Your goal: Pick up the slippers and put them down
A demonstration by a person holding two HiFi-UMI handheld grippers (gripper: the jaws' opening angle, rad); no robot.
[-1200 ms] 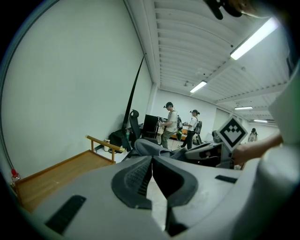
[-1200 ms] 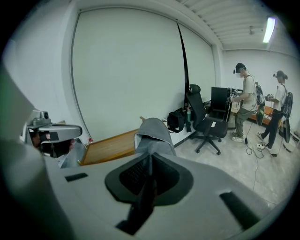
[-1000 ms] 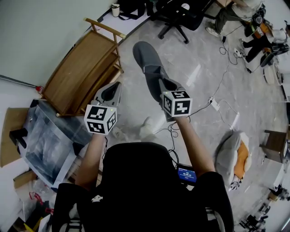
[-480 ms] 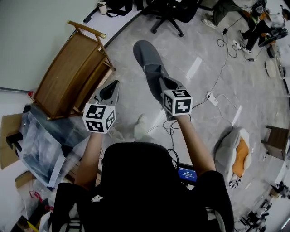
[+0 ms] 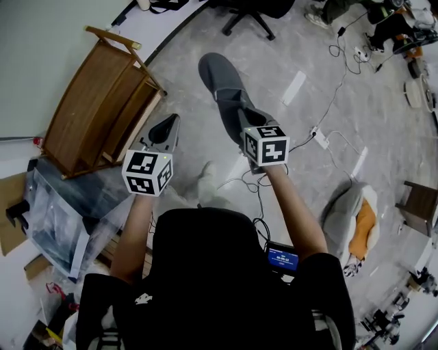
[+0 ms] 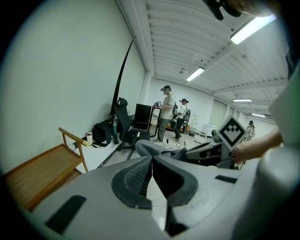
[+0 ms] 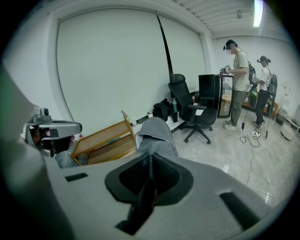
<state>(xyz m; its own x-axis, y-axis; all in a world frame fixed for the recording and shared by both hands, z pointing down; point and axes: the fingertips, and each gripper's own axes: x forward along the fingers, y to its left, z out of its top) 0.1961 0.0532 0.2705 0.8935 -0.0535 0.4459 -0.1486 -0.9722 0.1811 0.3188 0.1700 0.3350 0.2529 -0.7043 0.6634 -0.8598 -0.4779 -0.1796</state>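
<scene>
Currently the right gripper (image 5: pixel 239 115) has its fingers nearly together, pinching the rear edge of a grey slipper (image 5: pixel 222 82) that hangs in the air above the floor (image 5: pixel 308 123). The slipper's long axis runs away from the person. In the head view its toe points up-frame and slightly left, roughly toward the office chair (image 5: pixel 250 17). The right gripper view agrees: the slipper sticks out ahead, in line with the gripper. The left gripper (image 5: pixel 166 130) is beside the right one, apart from it and off the slipper. In the left gripper view its fingers (image 6: pixel 136 178) meet at the tips with nothing between them. Head view hides the gripped end of the slipper under the gripper body and marker cube (image 5: pixel 267 145), so only the right gripper view shows the pinch. A pale shape on the floor (image 5: pixel 205 179) between the forearms is too blurred to identify. Only the head view shows the wooden rack (image 5: pixel 102 102) from above, left of the left gripper, with clear plastic sheeting (image 5: pixel 55 205) beside it and cables (image 5: pixel 328 116) to the right. Two standing people (image 7: pixel 239 84) show whole in the gripper views but are cut off at the top edge of the head view. The left gripper view also catches the slipper's toe just over its fingertips.
</scene>
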